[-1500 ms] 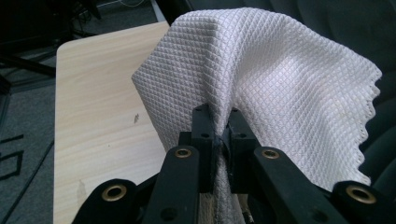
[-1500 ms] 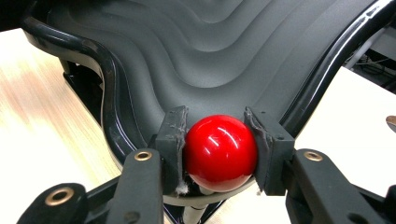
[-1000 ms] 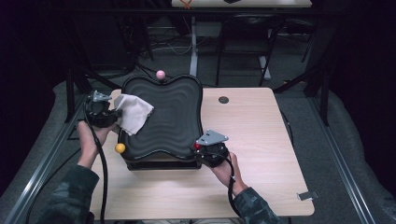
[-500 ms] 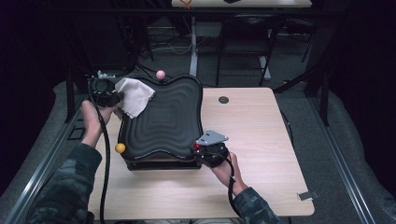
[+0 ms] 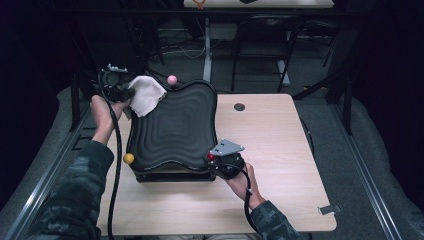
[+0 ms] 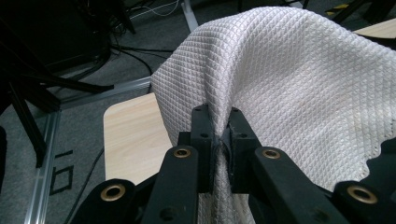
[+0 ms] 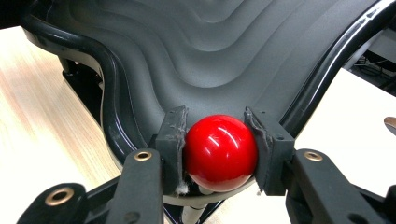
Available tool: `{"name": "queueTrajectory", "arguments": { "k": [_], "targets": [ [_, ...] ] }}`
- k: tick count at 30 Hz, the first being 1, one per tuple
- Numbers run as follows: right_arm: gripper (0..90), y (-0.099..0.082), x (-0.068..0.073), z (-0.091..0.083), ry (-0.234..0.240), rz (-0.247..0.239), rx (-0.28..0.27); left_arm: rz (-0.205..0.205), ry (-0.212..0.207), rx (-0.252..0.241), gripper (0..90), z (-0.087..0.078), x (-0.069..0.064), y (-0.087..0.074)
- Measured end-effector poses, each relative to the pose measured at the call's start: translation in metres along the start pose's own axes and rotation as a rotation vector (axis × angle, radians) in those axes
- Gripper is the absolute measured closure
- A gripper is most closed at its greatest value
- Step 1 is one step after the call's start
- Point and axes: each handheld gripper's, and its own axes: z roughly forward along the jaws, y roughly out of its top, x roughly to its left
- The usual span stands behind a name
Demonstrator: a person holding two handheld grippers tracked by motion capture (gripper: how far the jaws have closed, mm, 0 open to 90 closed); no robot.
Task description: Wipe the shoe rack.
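1. The jaws of the left gripper [image 6: 218,140] are pinched tight on a fold of the white cloth [image 6: 289,88], which drapes up and over the tips.
2. In the high view this left gripper [image 5: 120,90] holds the cloth [image 5: 146,94] over the far left corner of the black ridged tray [image 5: 172,127].
3. A yellow ball [image 5: 129,158] sits at the tray's near left corner, a pink ball [image 5: 172,79] at its far edge.
4. The right gripper [image 7: 219,140] has its jaws clamped on the red ball [image 7: 220,151], both pads touching it, at the tray's near right corner [image 7: 140,60].
5. The wooden table [image 5: 280,150] carries a small dark disc [image 5: 239,106] beyond the tray's right side.
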Motion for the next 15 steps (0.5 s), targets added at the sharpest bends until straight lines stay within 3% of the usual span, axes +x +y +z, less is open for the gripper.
{"name": "queueTrajectory", "arguments": {
  "k": [7,12,15],
  "targets": [
    [59.8,0.0,0.0,0.0,0.0,-0.002,0.001,-0.004,0.003,0.011,83.9,-0.004,-0.003,-0.01],
    [59.8,0.0,0.0,0.0,-0.001,-0.002,0.003,-0.024,-0.027,-0.002,84.0,-0.01,-0.004,-0.027],
    [59.8,0.0,0.0,0.0,0.001,-0.001,0.002,-0.012,-0.036,0.0,84.2,-0.014,-0.005,-0.035]
  ]
}}
